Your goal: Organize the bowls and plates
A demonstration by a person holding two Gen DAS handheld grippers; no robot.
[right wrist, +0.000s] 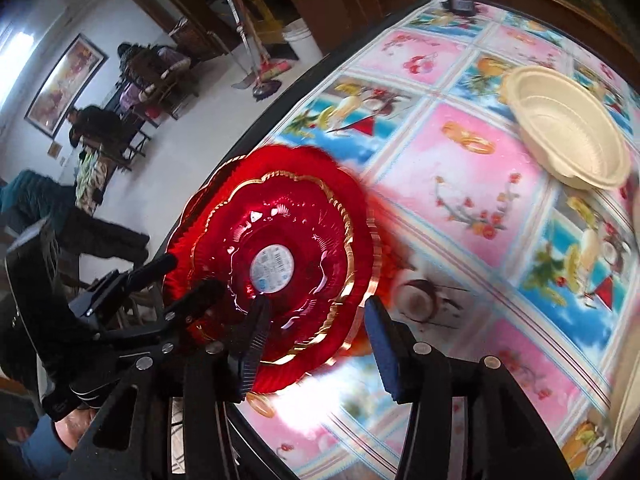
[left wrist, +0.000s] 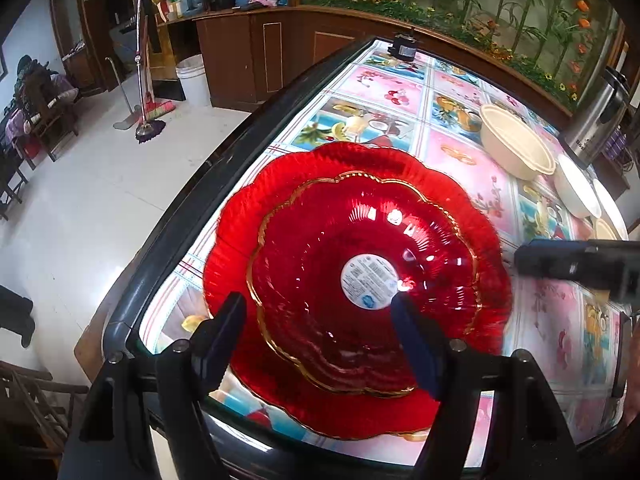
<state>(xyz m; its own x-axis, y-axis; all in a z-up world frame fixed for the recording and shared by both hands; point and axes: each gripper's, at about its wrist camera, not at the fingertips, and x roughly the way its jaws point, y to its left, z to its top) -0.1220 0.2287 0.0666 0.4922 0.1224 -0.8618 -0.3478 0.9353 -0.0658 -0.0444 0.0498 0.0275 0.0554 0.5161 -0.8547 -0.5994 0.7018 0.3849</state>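
Observation:
Two red scalloped glass plates are stacked near the table's corner. The small gold-rimmed plate (left wrist: 360, 232) (right wrist: 288, 216), with a round white label, lies inside the large red plate (left wrist: 236, 240) (right wrist: 200, 220). My left gripper (left wrist: 316, 304) (right wrist: 192, 276) is open above the stack's near side, pads apart and not pressing on glass. My right gripper (right wrist: 316, 308) is open too. Its left finger hangs over the small plate and its right finger is outside the rims, above the cloth. One of its fingers (left wrist: 560, 260) shows as a dark bar right of the plates.
The table wears a fruit-print cloth (left wrist: 452, 160) (right wrist: 440, 152) with a dark raised edge (left wrist: 168, 248). A cream bowl (left wrist: 516, 148) (right wrist: 568, 136) and more white bowls (left wrist: 576, 192) sit far right beside a steel pot (left wrist: 596, 120). People sit across the room (right wrist: 96, 120).

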